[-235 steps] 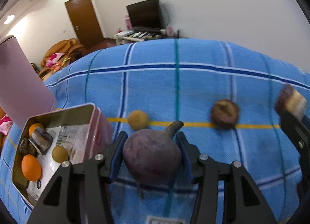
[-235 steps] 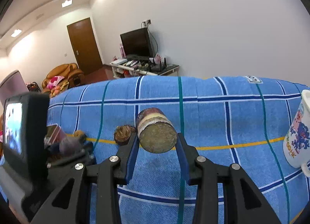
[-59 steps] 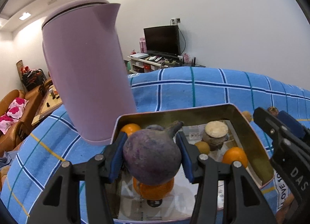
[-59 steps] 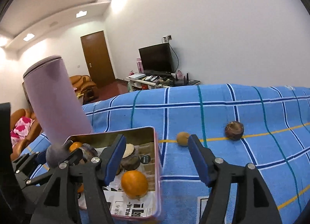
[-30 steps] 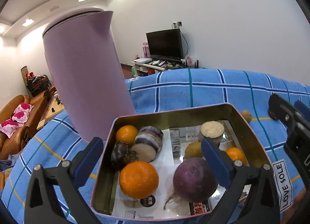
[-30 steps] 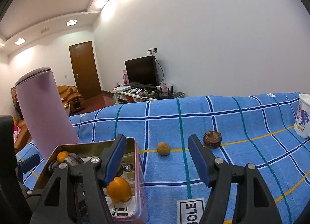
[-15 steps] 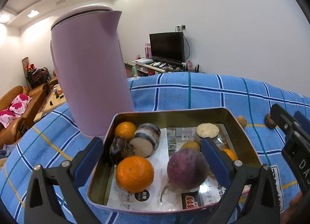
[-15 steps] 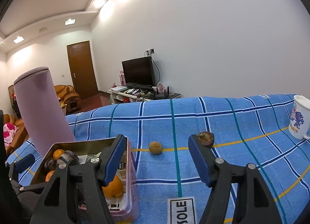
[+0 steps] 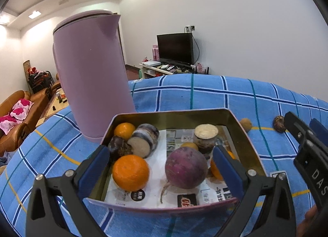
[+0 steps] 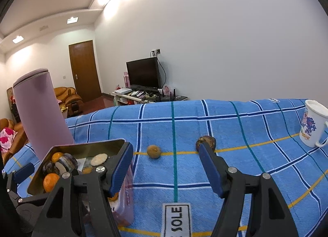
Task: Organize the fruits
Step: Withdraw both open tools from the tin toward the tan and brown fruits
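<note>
Blue-padded left tool (image 9: 161, 160) wide open, empty

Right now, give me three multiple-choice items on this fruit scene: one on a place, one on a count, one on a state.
1. Where is the purple turnip?
A. in the tin
B. on the cloth
C. in the mug
2. How many pieces lie loose on the blue cloth?
A. none
B. two
C. five
3. The left gripper is:
A. shut on an orange
B. open, empty
C. shut on the turnip

Answers: 1 A, it rests on the tin's paper lining; 2 B, a tan fruit and a brown fruit; 3 B, its fingers stand apart.
</note>
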A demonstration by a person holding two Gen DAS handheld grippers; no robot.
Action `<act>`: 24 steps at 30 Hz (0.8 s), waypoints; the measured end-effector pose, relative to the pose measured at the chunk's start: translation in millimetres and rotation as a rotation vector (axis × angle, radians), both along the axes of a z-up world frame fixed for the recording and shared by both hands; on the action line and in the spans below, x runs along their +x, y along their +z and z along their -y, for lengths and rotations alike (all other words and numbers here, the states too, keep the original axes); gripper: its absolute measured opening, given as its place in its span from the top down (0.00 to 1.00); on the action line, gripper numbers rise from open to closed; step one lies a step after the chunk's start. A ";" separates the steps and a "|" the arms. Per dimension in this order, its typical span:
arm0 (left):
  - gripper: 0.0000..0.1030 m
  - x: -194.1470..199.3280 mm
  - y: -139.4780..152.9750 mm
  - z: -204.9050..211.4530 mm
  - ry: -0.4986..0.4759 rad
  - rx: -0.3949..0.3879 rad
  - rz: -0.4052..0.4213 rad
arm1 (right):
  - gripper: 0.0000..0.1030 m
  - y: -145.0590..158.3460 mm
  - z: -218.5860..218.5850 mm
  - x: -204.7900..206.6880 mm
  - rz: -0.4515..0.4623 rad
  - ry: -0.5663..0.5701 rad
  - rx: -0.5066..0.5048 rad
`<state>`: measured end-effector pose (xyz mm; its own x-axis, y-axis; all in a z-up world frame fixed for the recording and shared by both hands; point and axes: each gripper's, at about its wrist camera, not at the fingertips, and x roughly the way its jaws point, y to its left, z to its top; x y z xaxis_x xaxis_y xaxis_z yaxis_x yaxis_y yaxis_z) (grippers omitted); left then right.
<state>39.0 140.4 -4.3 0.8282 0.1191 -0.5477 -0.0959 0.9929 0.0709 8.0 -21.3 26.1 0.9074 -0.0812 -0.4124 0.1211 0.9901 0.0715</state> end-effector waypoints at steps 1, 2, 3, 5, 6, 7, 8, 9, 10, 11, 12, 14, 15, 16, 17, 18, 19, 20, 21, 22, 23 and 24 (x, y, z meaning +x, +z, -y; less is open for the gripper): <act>0.00 -0.8 0.0 2.0 -0.001 0.002 0.000 | 0.33 -0.2 1.7 -0.6 -0.006 0.001 -0.002; 0.00 -1.4 -0.2 3.4 -0.001 0.003 -0.001 | 0.33 -0.3 3.8 -1.2 -0.012 0.001 -0.003; 0.00 -2.1 -0.4 4.9 -0.004 0.002 -0.004 | 0.33 -0.4 6.3 -1.8 -0.018 0.001 -0.004; 0.00 -3.2 -0.6 7.8 -0.008 -0.001 -0.010 | 0.33 -1.1 11.5 -2.4 -0.032 0.000 -0.004; 0.00 -4.0 -1.0 9.4 -0.011 -0.005 -0.014 | 0.33 -1.6 14.4 -2.7 -0.039 0.000 -0.002; 0.00 -5.1 -1.3 11.3 -0.017 -0.011 -0.016 | 0.33 -2.4 18.9 -2.8 -0.049 0.000 0.002; 0.00 -5.9 -1.3 13.0 -0.022 -0.014 -0.016 | 0.33 -3.0 22.8 -2.7 -0.058 -0.001 0.003; 0.00 -7.1 -1.3 15.4 -0.030 -0.017 -0.017 | 0.33 -3.4 26.3 -3.0 -0.065 -0.002 0.004; 0.00 -7.8 -1.7 17.1 -0.036 -0.016 -0.017 | 0.33 -3.9 30.9 -2.9 -0.073 -0.004 0.003; 0.00 -8.8 -1.8 20.4 -0.045 -0.014 -0.019 | 0.33 -4.3 35.1 -3.0 -0.080 -0.007 0.005; 0.00 -9.9 -1.8 23.2 -0.051 -0.012 -0.019 | 0.33 -4.9 41.9 -3.2 -0.088 -0.013 0.012; 0.00 -11.4 -1.8 28.0 -0.064 -0.012 -0.022 | 0.33 -6.1 51.0 -3.1 -0.100 -0.021 0.025; 0.00 -12.4 -1.7 30.3 -0.070 -0.014 -0.025 | 0.33 -7.1 56.8 -3.6 -0.107 -0.026 0.034; 0.00 -12.9 -1.5 32.1 -0.074 -0.017 -0.029 | 0.33 -8.0 63.6 -4.0 -0.114 -0.032 0.045; 0.00 -13.8 -1.7 33.7 -0.079 -0.021 -0.033 | 0.33 -8.6 68.7 -4.6 -0.119 -0.036 0.055; 0.00 -14.8 -2.1 35.9 -0.085 -0.028 -0.039 | 0.33 -9.4 74.1 -5.2 -0.124 -0.041 0.063; 0.00 -16.0 -3.0 37.4 -0.089 -0.033 -0.044 | 0.33 -10.1 79.5 -5.8 -0.130 -0.047 0.070; 0.00 -16.2 -3.5 40.1 -0.094 -0.035 -0.050 | 0.33 -10.3 83.4 -5.5 -0.134 -0.053 0.075; 0.00 -16.7 -3.8 42.1 -0.097 -0.035 -0.054 | 0.33 -11.0 89.0 -6.0 -0.139 -0.061 0.082; 0.00 -17.5 -4.2 44.7 -0.101 -0.035 -0.057 | 0.33 -11.5 91.8 -6.2 -0.143 -0.066 0.087; 0.00 -18.7 -4.4 47.7 -0.107 -0.033 -0.058 | 0.33 -11.8 95.4 -6.5 -0.146 -0.070 0.093; 0.00 -20.3 -4.3 52.4 -0.116 -0.029 -0.058 | 0.33 -12.4 99.9 -6.9 -0.151 -0.076 0.100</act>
